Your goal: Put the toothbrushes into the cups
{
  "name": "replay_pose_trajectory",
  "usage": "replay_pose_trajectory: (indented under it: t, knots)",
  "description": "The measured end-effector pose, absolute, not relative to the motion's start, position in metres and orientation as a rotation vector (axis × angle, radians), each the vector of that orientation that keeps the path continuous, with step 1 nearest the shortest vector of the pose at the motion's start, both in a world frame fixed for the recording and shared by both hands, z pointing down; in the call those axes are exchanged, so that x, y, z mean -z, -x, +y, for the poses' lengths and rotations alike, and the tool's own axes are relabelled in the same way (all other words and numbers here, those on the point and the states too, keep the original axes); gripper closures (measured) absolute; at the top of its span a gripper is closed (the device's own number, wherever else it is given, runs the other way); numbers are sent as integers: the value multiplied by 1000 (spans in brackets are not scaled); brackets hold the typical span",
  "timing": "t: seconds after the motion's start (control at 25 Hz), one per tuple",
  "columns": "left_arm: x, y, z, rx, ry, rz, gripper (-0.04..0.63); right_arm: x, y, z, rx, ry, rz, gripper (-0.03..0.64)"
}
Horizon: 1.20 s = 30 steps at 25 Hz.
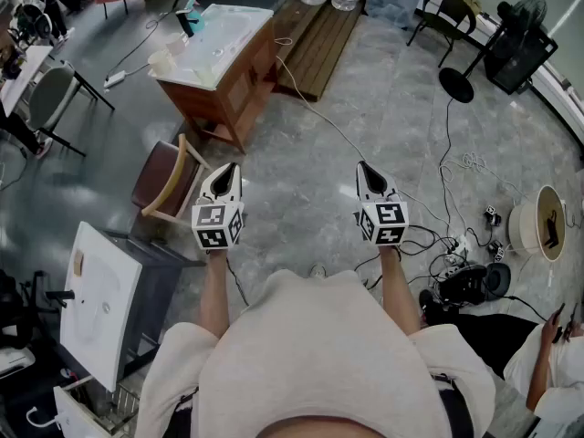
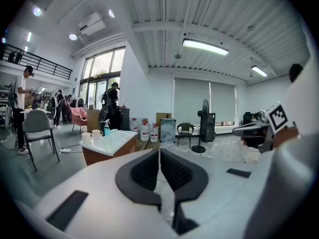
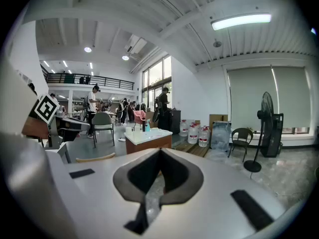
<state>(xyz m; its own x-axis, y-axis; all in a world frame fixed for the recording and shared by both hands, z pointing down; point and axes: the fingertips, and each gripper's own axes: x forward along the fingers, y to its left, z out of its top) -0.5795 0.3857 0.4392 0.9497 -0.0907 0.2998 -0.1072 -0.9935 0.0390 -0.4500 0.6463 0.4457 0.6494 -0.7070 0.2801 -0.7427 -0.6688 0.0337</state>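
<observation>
Daylight from windows [image 2: 102,68] behind the counter [image 2: 112,142] plus 2 ceiling strips [image 2: 205,47] above it, fisheye-bent dark edges, far background seemingly soft.

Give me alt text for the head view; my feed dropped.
Seen from above, a person holds the left tongs and right tongs out over a grey stone floor, both shut and empty. Ahead to the left stands a white-topped wooden cabinet bearing two cups; cables trail on the right.

White cups [image 1: 161,61], white-topped brown cabinet [image 1: 239,85], grey marbled floor [image 1: 301,190], left gripper [image 1: 228,168] and right gripper [image 1: 363,166] — black-and-white marker cubes
</observation>
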Motion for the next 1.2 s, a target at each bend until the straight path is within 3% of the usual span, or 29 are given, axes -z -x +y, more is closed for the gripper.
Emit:
replay_pose_trajectory:
  t: [0.68, 0.76, 0.84, 0.92, 1.2]
  knots:
    - [-434, 580, 415, -442, -3064, -69, 575, -443, 460, 654, -360, -2709, -1331, 617]
    - [-437, 580, 425, -446, -3066, -37, 565, -443, 464, 653, -363, -2713, -1403, 464]
    - [-441, 578, 438, -452, -3057, 8, 516, -442, 465, 656, -348, -2719, -1436, 370]
    - [-444, 576, 450, -458, -3048, 45, 435, -443, 465, 660, -340, -2713, -1440, 345]
    - [-445, 572, 476, -468, -3082, 56, 360, -448, 469, 677, -351, -2686, -1444, 334]
